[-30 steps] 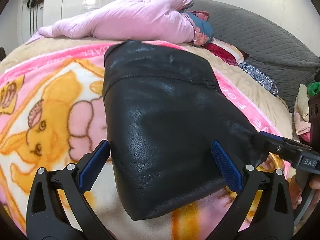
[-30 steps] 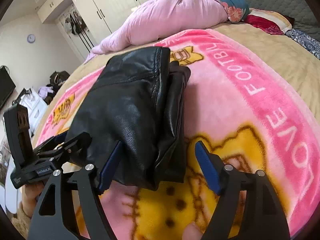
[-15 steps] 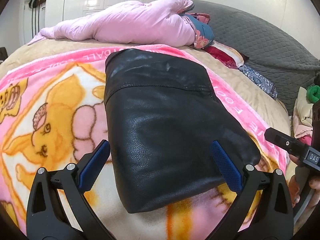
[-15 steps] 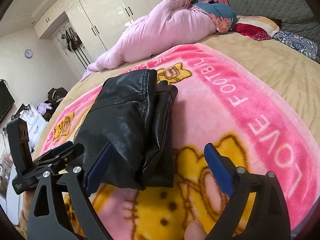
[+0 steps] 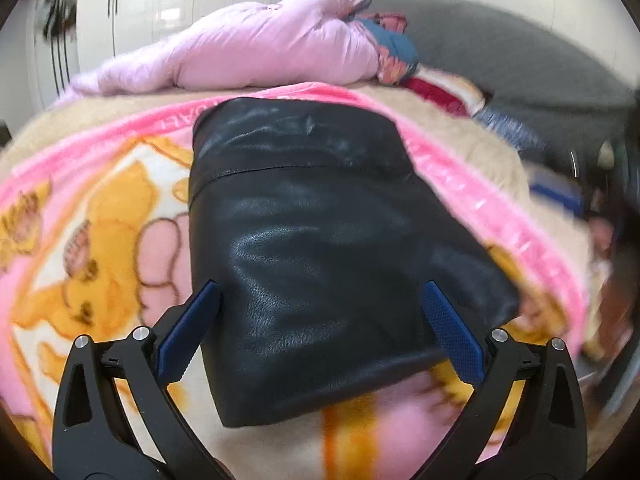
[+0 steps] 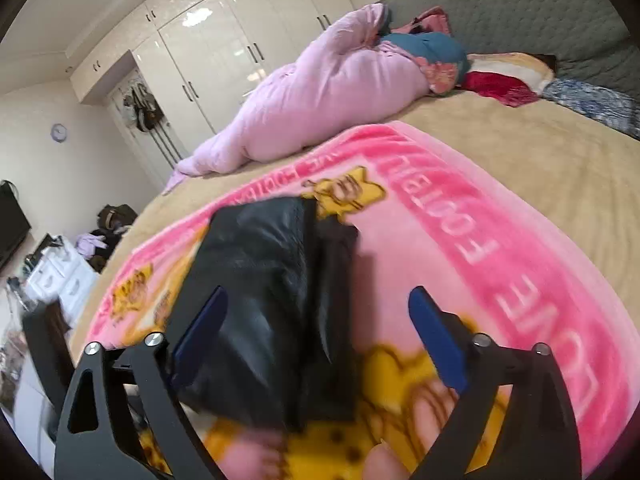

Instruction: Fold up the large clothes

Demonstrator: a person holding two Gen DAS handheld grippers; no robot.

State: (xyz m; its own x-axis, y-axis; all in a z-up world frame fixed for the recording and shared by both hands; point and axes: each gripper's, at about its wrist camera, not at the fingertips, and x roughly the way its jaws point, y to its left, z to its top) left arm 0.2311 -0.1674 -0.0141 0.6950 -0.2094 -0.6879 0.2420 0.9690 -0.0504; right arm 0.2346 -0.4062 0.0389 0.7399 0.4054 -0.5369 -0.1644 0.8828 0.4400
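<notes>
Lying folded: black leather garment point(image 5: 312, 248) | between, untouched: left fingers point(image 5: 188, 328)

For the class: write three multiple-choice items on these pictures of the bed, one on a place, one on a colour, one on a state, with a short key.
1. Where does the folded black leather garment lie?
A. On the pink cartoon-print blanket
B. On the grey quilted headboard
C. On the floor

2. What colour is the bunched quilt behind it?
A. Green
B. Pale pink
C. Orange

3. How do the left tongs and right tongs stand?
A. Both clamped on the garment
B. One clamped, one open
C. Both open, holding nothing

Key: 1 A, blanket shows all round the garment. 2 B, pale pink in both views. 3 C, blue pads stand wide apart, gripping nothing.
</notes>
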